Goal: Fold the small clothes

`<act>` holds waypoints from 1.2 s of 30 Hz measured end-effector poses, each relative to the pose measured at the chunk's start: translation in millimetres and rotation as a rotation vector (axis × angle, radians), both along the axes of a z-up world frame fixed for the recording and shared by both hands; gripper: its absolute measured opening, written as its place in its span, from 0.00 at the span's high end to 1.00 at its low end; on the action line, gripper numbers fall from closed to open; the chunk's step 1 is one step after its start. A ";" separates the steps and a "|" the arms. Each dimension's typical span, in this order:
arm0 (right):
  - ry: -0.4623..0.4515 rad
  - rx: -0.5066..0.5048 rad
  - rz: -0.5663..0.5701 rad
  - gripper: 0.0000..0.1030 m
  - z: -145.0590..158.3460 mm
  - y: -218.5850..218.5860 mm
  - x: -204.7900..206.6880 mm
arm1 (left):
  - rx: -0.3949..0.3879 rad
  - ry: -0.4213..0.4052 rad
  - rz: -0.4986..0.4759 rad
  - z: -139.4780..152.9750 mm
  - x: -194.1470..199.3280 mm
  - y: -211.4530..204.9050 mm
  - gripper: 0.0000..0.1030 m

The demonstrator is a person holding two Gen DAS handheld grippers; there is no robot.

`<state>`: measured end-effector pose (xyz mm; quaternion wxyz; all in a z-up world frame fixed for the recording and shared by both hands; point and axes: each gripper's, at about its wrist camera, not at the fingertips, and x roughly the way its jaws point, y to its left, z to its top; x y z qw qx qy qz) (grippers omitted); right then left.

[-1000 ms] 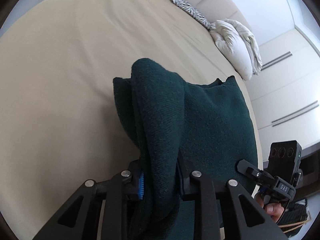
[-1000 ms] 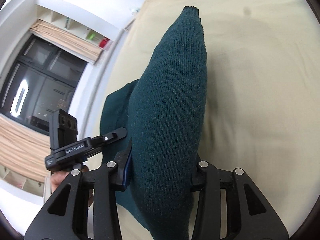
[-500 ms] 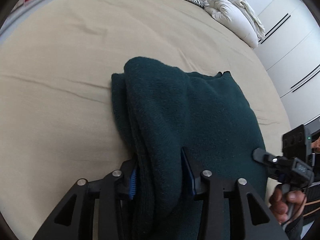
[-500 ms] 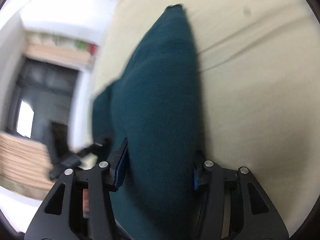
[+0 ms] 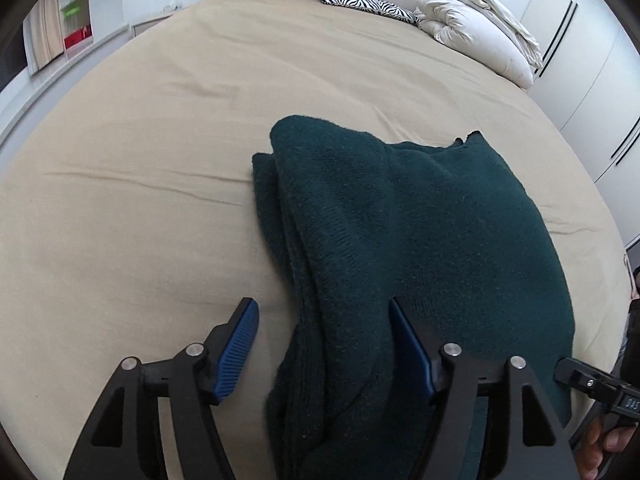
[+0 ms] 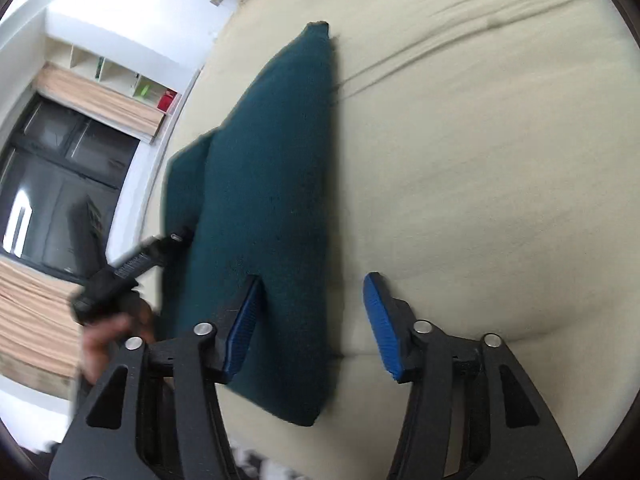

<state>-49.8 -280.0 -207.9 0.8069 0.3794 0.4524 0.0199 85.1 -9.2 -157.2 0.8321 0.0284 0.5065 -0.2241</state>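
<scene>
To my left I see bare beige bed. My left gripper gapes wide astride the folded green sweater's stacked edge. My right gripper gapes wide over its near corner. Only the left view shows the pillows.

a home bedroom — wide beige bed, white pillows at 1 o'clock, wardrobe doors at 2 o'clock.

One green sweater, two grippers, one zebra pillow, one white duvet, one bed
</scene>
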 end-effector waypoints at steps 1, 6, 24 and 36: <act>-0.015 -0.012 0.003 0.52 1.4 1.5 -2.2 | 0.002 -0.006 0.000 0.4 0.4 0.2 0.28; 0.020 -0.133 0.002 0.52 25.2 8.6 -10.3 | 0.006 -0.030 0.013 0.6 -0.4 1.0 0.27; -0.062 -0.318 0.154 0.50 50.5 66.2 -16.1 | -0.041 -0.066 0.023 -6.9 -3.2 7.7 0.18; -0.050 -0.281 0.081 0.50 44.1 51.3 -25.8 | -0.097 -0.078 0.084 8.4 -9.8 24.7 0.19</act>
